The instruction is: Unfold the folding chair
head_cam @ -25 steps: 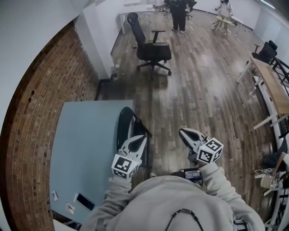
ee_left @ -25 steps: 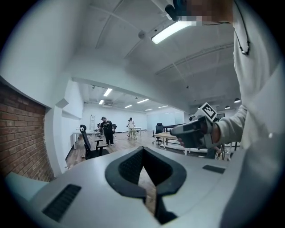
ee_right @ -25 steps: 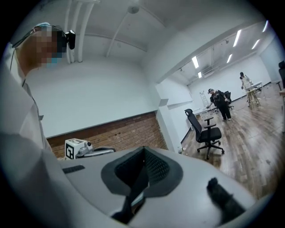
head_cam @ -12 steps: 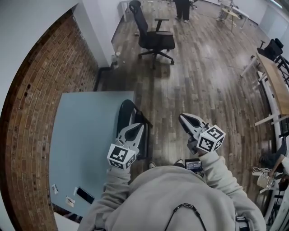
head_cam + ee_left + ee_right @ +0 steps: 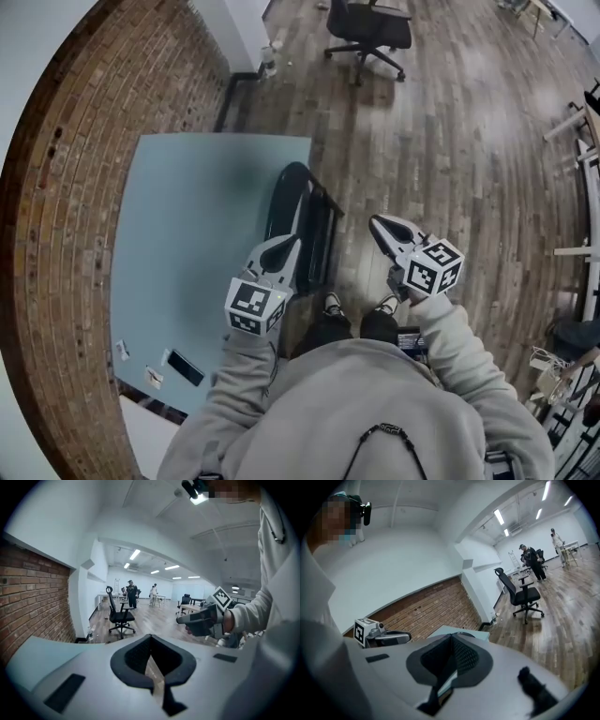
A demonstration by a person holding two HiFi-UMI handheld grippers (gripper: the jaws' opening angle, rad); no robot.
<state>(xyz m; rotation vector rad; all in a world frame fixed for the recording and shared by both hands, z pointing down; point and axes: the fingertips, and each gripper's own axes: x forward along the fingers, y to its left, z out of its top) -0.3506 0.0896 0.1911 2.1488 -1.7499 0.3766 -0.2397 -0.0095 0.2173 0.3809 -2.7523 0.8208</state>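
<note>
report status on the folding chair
Left gripper shut, empty; right gripper shut, empty. Folding chair folded, standing beside the blue table, not gripped. Office chair well off, out of the way.

folding chair [image 5: 312, 230] just beside table [image 5: 187, 244]

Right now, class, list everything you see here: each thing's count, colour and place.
brick wall: one, red-brown, far left
rectangular table: one, pale blue, along the brick wall
plank wooden floor: one, dark brown, right of the table
folded metal folding chair: one, black, beside the table's right edge
swivel office chair: one, black, far across the floor
flat phone-like slab: one, black, table's near corner
left tongs: one, grey-white, shut, empty, by the folding chair
right tongs: one, grey-white, shut, empty, above the floor
</note>
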